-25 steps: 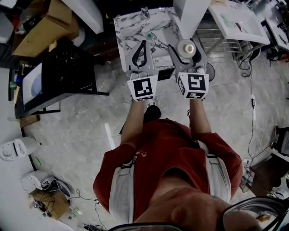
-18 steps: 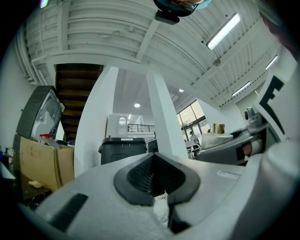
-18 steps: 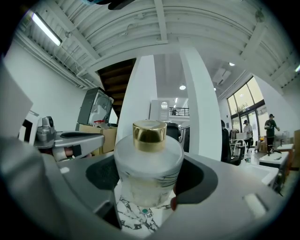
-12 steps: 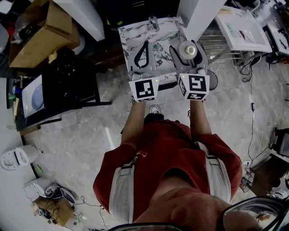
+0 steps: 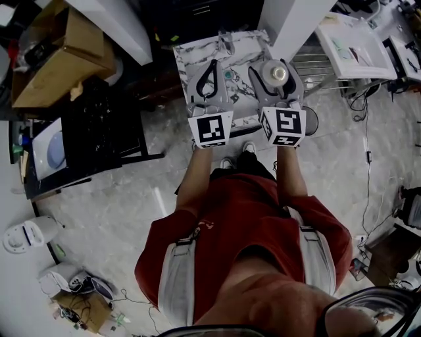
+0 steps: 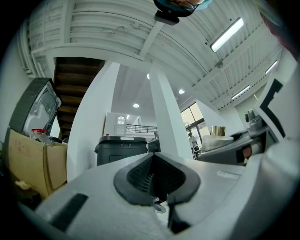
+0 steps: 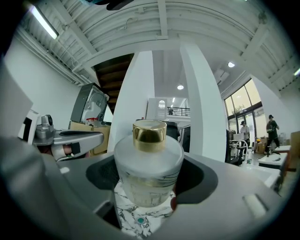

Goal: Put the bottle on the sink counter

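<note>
A frosted glass bottle [image 5: 275,71] with a gold cap stands upright between the jaws of my right gripper [image 5: 274,66], which is shut on its body. In the right gripper view the bottle [image 7: 149,173] fills the middle of the right gripper [image 7: 149,161], with the marble sink counter [image 7: 125,221] showing just below it. The white, dark-veined counter [image 5: 189,54] lies under both grippers in the head view. My left gripper [image 5: 212,64] hovers over the counter's left half, jaws closed tip to tip with nothing in them. The left gripper view shows the left gripper [image 6: 153,157] the same way.
A white pillar [image 5: 296,20] rises right behind the counter. A wire rack [image 5: 319,66] and a white table [image 5: 355,43] stand to the right. A black cabinet [image 5: 105,112] and a cardboard box [image 5: 46,66] are at the left. Cables [image 5: 366,145] trail over the floor.
The person has stepped forward, and the marble counter has come closer under both grippers. The hold on the bottle and the left jaws look unchanged.
</note>
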Tool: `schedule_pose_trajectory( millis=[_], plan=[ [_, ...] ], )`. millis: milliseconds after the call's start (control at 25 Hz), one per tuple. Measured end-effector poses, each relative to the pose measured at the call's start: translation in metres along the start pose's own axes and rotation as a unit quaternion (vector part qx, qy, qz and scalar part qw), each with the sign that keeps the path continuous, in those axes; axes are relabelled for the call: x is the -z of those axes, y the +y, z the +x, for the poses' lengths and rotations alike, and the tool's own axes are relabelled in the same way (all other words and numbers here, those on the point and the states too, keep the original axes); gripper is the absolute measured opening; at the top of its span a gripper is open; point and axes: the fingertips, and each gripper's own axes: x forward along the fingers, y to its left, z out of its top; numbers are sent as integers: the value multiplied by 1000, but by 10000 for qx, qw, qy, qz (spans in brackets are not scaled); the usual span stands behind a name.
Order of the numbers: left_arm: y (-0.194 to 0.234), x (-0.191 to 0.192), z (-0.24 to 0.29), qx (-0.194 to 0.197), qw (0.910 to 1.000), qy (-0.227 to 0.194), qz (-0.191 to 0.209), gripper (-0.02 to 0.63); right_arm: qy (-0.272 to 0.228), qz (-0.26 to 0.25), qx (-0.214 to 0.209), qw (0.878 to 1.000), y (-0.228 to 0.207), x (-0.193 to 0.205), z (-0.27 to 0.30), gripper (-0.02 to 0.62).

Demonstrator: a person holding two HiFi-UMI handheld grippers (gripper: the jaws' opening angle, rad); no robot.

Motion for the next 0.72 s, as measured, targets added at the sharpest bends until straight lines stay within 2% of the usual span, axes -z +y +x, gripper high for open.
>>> schedule_pose_trajectory(
  millis=[520,720],
  plan=[
    [-6,9,75,-119,9997,-86,196,-6,-136,159,-142,9997,-53,5,63,336],
    [-13,10,106,-159,9993,8,341,-6,-147,201,-212,9995,-78,5,86,336]
  ],
)
